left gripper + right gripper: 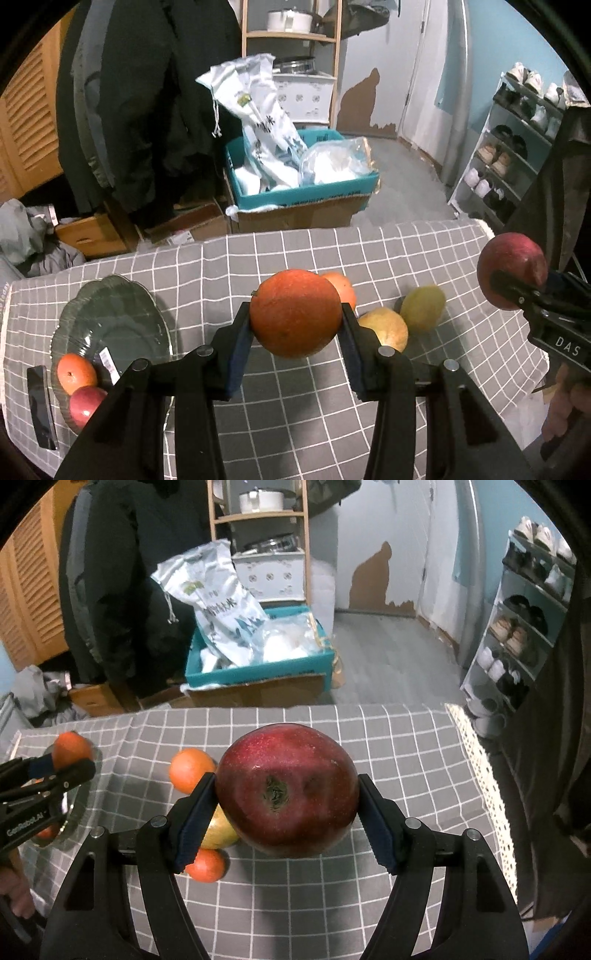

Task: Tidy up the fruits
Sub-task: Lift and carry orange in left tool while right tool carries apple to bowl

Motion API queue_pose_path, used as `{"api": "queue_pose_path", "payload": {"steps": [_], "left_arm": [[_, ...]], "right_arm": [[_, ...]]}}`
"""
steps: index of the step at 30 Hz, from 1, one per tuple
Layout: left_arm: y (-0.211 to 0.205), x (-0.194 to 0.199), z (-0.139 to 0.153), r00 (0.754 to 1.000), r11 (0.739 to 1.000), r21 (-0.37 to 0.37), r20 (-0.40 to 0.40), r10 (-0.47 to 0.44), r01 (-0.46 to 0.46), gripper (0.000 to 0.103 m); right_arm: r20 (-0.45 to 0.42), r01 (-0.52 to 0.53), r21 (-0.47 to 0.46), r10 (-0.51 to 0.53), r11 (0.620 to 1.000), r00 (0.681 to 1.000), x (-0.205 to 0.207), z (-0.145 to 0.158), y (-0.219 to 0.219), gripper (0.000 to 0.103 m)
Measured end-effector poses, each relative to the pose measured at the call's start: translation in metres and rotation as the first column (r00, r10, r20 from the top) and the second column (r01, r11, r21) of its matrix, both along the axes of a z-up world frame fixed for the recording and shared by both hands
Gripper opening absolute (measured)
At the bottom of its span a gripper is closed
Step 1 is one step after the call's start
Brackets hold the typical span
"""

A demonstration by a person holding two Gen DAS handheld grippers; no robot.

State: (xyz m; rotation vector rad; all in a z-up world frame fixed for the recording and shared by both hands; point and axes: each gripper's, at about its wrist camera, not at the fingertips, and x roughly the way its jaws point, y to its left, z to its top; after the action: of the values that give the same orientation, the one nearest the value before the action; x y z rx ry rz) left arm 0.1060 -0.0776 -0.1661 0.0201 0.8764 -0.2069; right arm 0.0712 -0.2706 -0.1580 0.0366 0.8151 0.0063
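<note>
Now, at the far left of the worktop [295, 254] sits a dark glass plate [110, 314], already carrying a small orange [76, 373] and a small red apple [86, 405] near its front rim. Just right of the plate, the left tongs [295, 321] are closed around a big orange [295, 317], their padded fingers [240, 343] pressing it from both sides and holding it clear above the cloth. Behind and right of it, loose fruit lies in a cluster: another orange [341, 288], a yellowish pear-like fruit [386, 328] and a greenish one [423, 308], blurred. Farthest right, the right tongs [286, 801] grip a large red apple [286, 790] squarely, blossom end facing the camera, raised over the worktop.

The relation that matters: the plate lies down and to the left of both held fruits, and the left tongs are much the nearer to it, so the orange likely goes in first. The apple must cross over the loose cluster to get there
</note>
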Motion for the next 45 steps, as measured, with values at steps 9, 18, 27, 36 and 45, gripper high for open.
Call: {"api": "queue_pose_path", "payload": {"steps": [9, 18, 27, 36, 45], "left_arm": [[0.013, -0.013, 0.025, 0.998, 1.0, -0.013, 0.051, 0.023, -0.022, 0.045], [0.035, -0.024, 0.044, 0.994, 0.998, -0.031, 0.096, 0.057, -0.054, 0.046], [0.051, -0.029, 0.055, 0.989, 0.996, -0.04, 0.122, 0.086, -0.082, 0.045], [0.074, -0.031, 0.059, 0.983, 0.991, -0.045, 0.13, 0.128, -0.123, 0.045], [0.102, -0.034, 0.055, 0.976, 0.983, -0.046, 0.124, 0.18, -0.175, 0.045]], "right_arm": [[0.072, -0.034, -0.003, 0.034, 0.999, 0.997, -0.014, 0.03, 0.014, 0.074], [0.128, -0.076, -0.007, 0.076, 0.997, 0.989, -0.022, 0.053, 0.033, 0.074], [0.15, -0.112, -0.01, 0.113, 0.994, 0.982, -0.021, 0.064, 0.052, 0.074], [0.151, -0.152, -0.005, 0.151, 0.988, 0.977, -0.013, 0.067, 0.075, 0.074], [0.151, -0.211, 0.001, 0.209, 0.977, 0.966, 0.001, 0.069, 0.114, 0.074]]}}
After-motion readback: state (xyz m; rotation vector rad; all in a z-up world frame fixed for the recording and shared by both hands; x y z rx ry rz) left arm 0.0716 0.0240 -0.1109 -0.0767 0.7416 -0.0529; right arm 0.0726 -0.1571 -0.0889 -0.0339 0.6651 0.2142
